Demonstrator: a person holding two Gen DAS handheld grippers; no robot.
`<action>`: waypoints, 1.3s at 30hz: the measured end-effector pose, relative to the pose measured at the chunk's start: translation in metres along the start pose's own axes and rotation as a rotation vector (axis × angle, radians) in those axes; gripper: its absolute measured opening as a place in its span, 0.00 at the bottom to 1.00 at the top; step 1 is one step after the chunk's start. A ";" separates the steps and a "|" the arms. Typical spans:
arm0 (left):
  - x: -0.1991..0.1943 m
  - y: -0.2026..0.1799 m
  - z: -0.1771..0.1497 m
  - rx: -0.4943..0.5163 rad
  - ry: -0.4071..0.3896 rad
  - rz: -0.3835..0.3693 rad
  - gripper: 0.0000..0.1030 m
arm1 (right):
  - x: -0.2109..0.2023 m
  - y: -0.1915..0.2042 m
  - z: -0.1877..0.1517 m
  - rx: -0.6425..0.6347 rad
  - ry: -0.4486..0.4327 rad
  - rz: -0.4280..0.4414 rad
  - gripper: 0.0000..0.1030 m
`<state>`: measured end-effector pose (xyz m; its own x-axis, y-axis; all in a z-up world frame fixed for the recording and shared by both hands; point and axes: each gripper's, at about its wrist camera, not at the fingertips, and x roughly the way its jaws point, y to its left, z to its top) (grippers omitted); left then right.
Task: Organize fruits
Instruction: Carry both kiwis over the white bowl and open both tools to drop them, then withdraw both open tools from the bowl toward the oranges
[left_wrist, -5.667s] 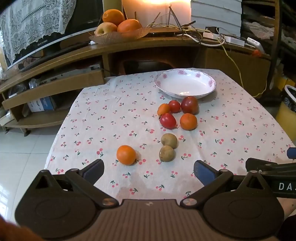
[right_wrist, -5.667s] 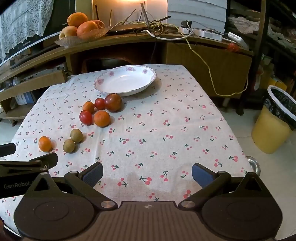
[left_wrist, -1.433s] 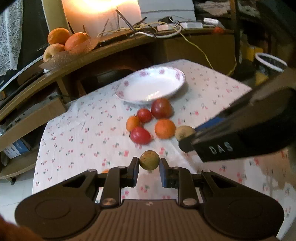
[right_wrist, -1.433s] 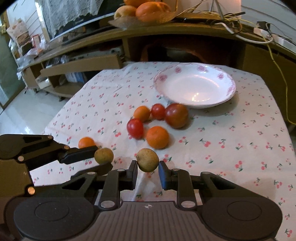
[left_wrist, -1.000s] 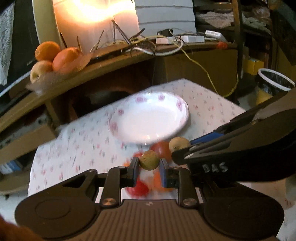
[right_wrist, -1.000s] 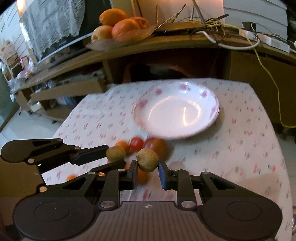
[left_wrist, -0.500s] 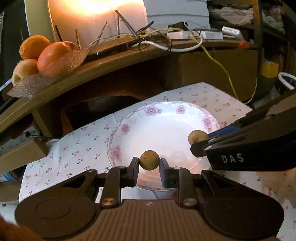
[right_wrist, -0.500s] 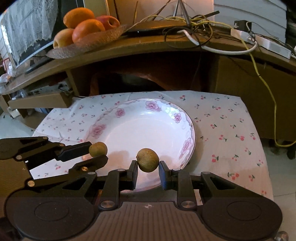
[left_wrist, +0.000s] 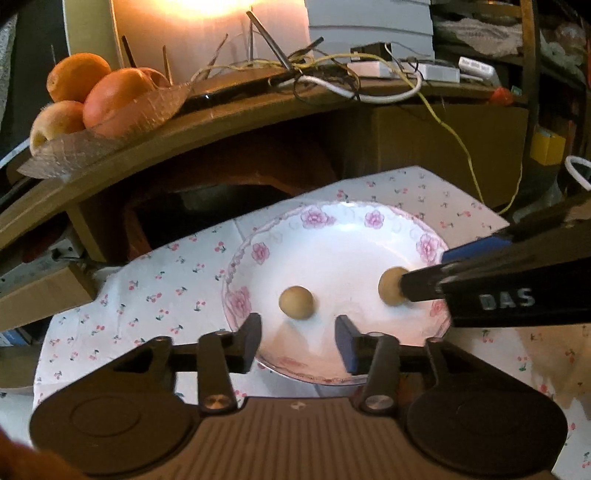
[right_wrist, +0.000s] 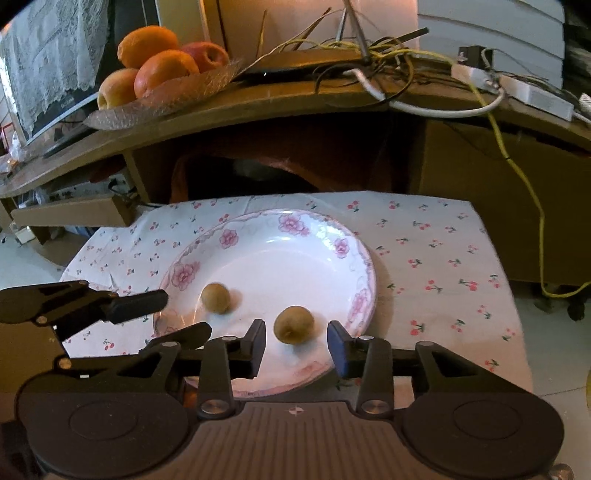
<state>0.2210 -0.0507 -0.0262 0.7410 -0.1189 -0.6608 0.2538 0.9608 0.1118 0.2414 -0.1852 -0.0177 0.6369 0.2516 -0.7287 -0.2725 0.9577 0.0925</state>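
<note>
A white plate with pink flowers stands at the far end of the cherry-print tablecloth. Two brown kiwis lie in it. In the left wrist view my left gripper is open, with one kiwi just past its fingertips. The other kiwi lies at the tip of my right gripper, which reaches in from the right. In the right wrist view my right gripper is open around that kiwi. The first kiwi lies to its left, by the left gripper's fingers.
A wooden shelf rises right behind the table. It carries a glass dish of oranges and apples and tangled cables. The other fruits are out of view.
Both grippers carried their kiwis forward over the plate and opened. Both kiwis now lie in the plate, free of the fingers.
</note>
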 end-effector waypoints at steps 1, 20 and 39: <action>-0.003 0.001 0.000 0.002 -0.003 0.002 0.52 | -0.005 -0.001 -0.001 0.005 -0.005 -0.003 0.37; -0.105 0.023 -0.044 -0.024 -0.024 -0.018 0.54 | -0.104 0.036 -0.072 0.058 -0.020 -0.036 0.49; -0.131 0.055 -0.109 -0.017 0.055 0.013 0.54 | -0.089 0.063 -0.100 -0.004 0.036 0.035 0.51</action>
<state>0.0700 0.0451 -0.0140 0.7088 -0.0933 -0.6992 0.2340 0.9662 0.1082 0.0953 -0.1608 -0.0149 0.6005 0.2797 -0.7492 -0.2972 0.9478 0.1156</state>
